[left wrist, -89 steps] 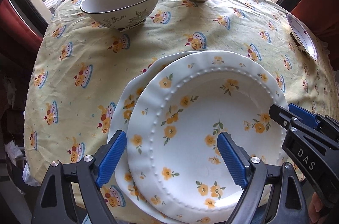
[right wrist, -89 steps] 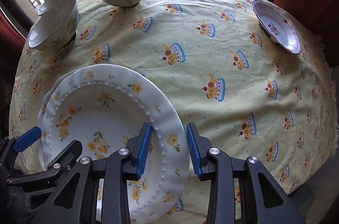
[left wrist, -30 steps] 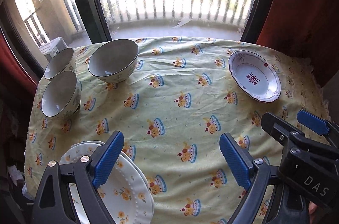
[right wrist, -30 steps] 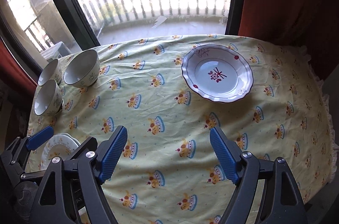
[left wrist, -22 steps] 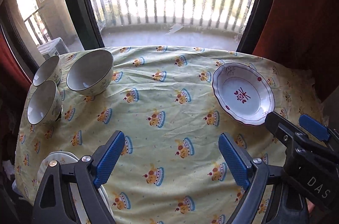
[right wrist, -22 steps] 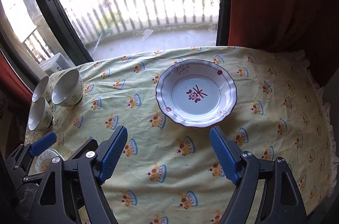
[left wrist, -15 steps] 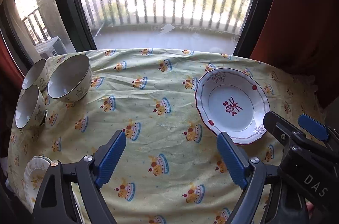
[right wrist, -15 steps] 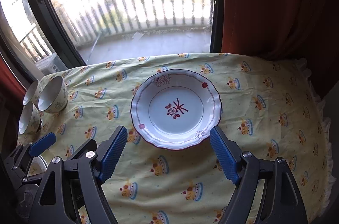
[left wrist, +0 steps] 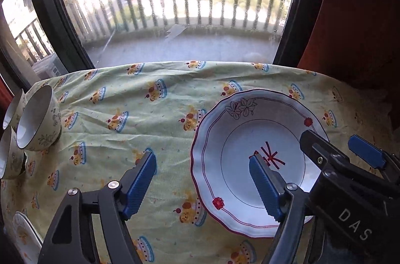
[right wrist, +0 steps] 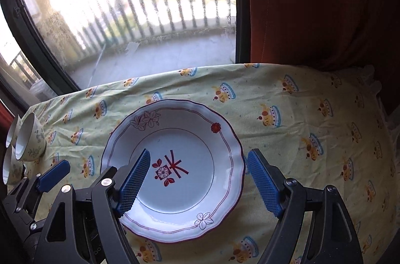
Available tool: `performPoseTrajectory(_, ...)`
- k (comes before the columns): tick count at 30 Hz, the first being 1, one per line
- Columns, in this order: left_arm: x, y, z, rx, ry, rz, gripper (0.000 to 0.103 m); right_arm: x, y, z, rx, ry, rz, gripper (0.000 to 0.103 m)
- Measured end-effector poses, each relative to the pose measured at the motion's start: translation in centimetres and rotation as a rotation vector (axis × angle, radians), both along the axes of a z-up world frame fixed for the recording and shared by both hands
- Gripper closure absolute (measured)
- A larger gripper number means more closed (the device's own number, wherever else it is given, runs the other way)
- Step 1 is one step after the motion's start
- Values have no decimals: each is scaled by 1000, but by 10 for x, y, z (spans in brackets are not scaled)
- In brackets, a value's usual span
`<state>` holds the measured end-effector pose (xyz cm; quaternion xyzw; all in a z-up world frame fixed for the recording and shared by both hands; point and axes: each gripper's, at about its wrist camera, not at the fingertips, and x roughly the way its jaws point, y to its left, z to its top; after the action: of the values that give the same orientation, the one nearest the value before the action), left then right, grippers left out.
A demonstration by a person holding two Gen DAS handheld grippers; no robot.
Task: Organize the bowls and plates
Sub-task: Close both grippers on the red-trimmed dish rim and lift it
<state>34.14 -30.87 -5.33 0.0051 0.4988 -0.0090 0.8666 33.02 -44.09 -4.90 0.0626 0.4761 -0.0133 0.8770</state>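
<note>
- The red-patterned plate lies flat on the surface, empty, toward its right side, and it is the piece I am going for.
- My right hand-held gripper straddles the plate's right rim, jaws wide and holding nothing.
- My left hand-held gripper straddles the left rim; its jaws have just been closing but have hold of nothing yet.
- Risk: a glazed, sloped rim could slip out of the pads, or a gripper snag the tablecloth and drag it.
- Three bowls at the far left look empty, though only one shows clearly.
- The yellow-flowered plates barely show at the near-left edge.
</note>
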Motion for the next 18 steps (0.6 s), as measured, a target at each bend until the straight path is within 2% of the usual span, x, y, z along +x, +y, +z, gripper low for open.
performPoseTrajectory(4,17,-6,-16,-33,31,-7,24,18,-10,-15,-9,25,-38,20)
performPoseTrajectory(12,31,-11,-40,-36,110,-25,25,34,-18,-39,-4,79,-62,23)
performPoseTrajectory(15,28,-12,-47,-57,147,-28,25,36,-17,-47,-3,104,-59,34)
performPoseTrajectory(17,25,-14,-47,-45,134,-38,26,36,-17,-51,6,125,-59,48)
performPoseTrajectory(18,24,-15,-46,-42,133,-48,26,35,-17,-51,-2,129,-60,49)
